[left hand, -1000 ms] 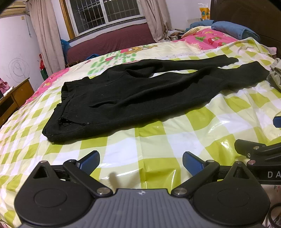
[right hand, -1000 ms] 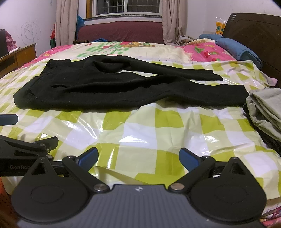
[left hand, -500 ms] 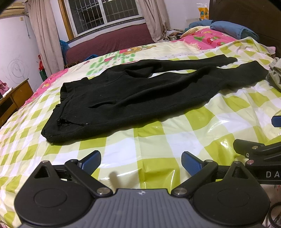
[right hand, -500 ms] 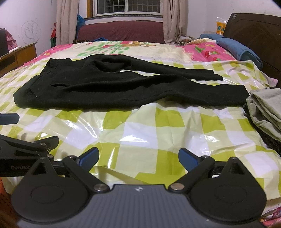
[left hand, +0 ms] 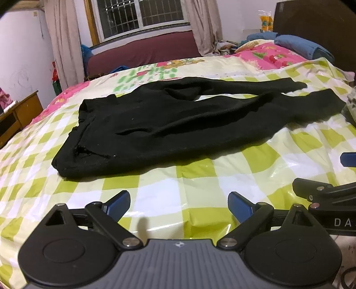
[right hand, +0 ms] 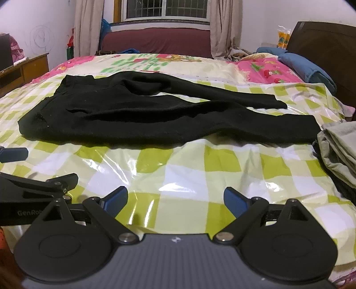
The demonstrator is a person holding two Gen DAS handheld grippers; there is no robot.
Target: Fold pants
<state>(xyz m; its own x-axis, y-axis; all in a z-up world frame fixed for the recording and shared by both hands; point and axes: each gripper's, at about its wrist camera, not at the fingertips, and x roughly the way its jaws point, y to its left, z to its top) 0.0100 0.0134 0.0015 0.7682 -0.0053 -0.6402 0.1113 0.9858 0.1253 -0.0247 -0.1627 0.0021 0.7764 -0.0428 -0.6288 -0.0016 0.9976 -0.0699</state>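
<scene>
Compared with the views one second earlier, both cameras sit slightly nearer the pants (left hand: 178, 124), which fill a little more of each picture; the garment itself lies as before. The left claw (left hand: 179, 205) stays spread wide, its two blue fingertips (left hand: 118, 203) well apart and holding nothing, low over the checked bedcover (left hand: 195, 177) on the near side of the pants. The right claw (right hand: 175, 201) is likewise wide open and empty, just beside the left claw, whose black frame shows at the left edge of the right wrist view.

The pants (right hand: 142, 115) are black and lie flat and unfolded across the middle of the bed. The waistband end lies toward the left, where a small gap opens at the near hem. The two legs run to the right and split apart, the far leg thinner and angled away, the near leg ending close to a stack of grey-green folded clothes (right hand: 340, 146). Beyond the pants are a blue pillow (right hand: 307, 69) and a curtained window (right hand: 166, 10).
</scene>
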